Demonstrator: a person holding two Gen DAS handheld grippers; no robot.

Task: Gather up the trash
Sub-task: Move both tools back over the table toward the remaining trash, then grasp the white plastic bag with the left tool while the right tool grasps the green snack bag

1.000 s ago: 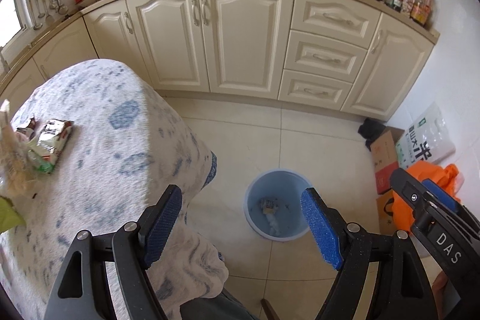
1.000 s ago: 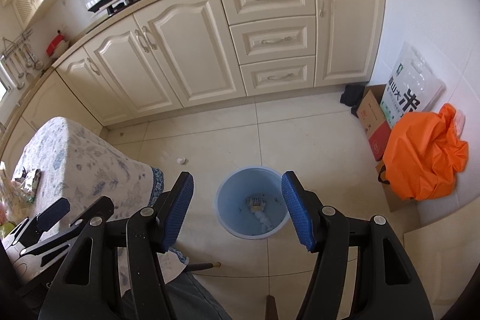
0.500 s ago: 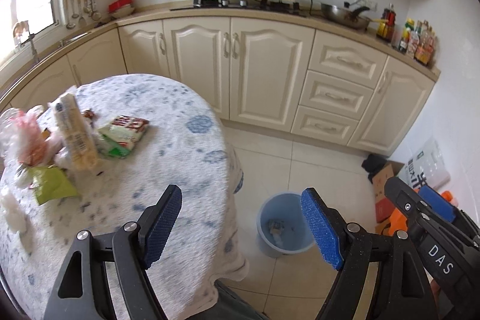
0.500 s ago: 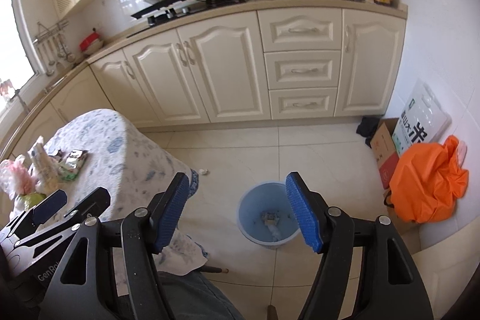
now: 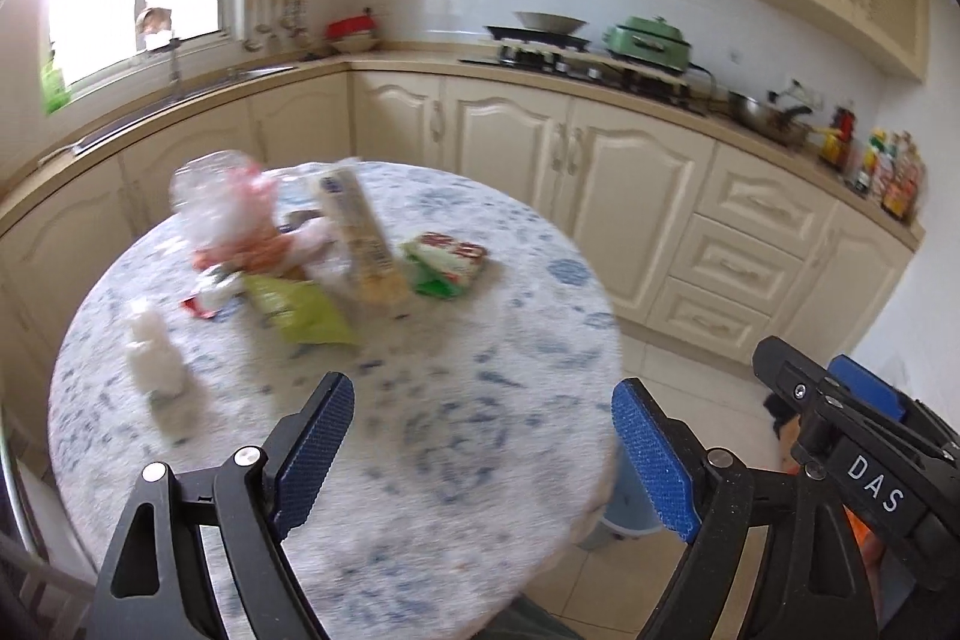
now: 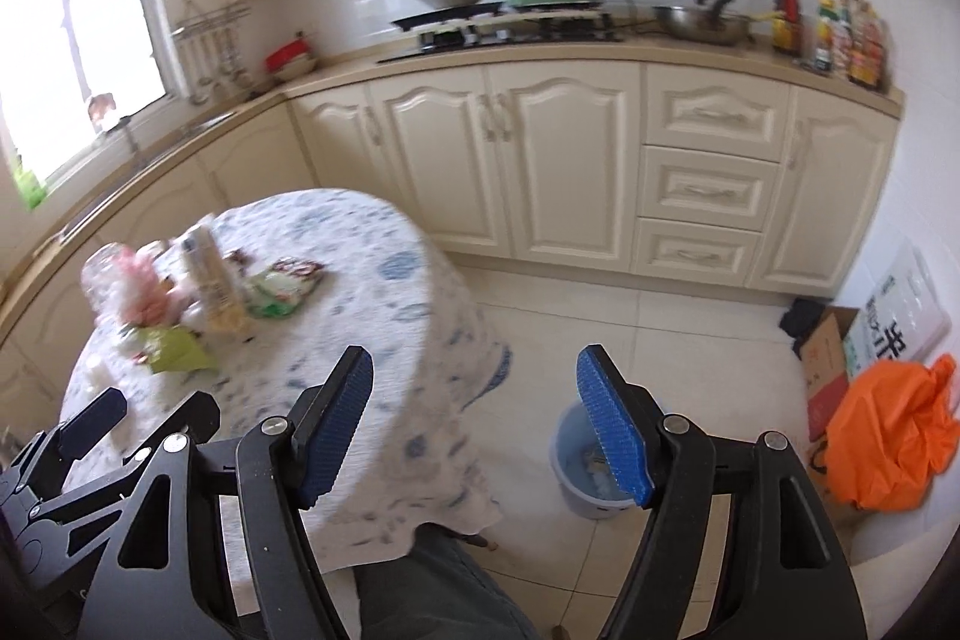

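Trash lies in a heap at the far left of the round table (image 5: 510,340): a clear plastic bag with pink inside (image 5: 222,202), a tall cracker pack (image 5: 360,238), a green and red wrapper (image 5: 447,265), a yellow-green packet (image 5: 300,310) and a white crumpled tissue (image 5: 153,358). My left gripper (image 5: 480,388) hovers over the table's near part, short of the heap; its jaws are opening with nothing between them. My right gripper (image 6: 475,355) hangs off the table's right edge, its jaws also opening and empty. The blue bin (image 6: 591,466) stands on the floor, with scraps inside.
An orange bag (image 6: 894,436), a cardboard box (image 6: 828,370) and a white sack (image 6: 906,304) sit against the right wall. Cream cabinets (image 6: 540,160) run along the back. The tablecloth (image 6: 456,400) hangs low beside the bin. A person's leg (image 6: 438,586) shows below.
Both views have swung up and left, from the bin on the floor to the tabletop and its heap of trash. Both pairs of jaws stand a little wider.
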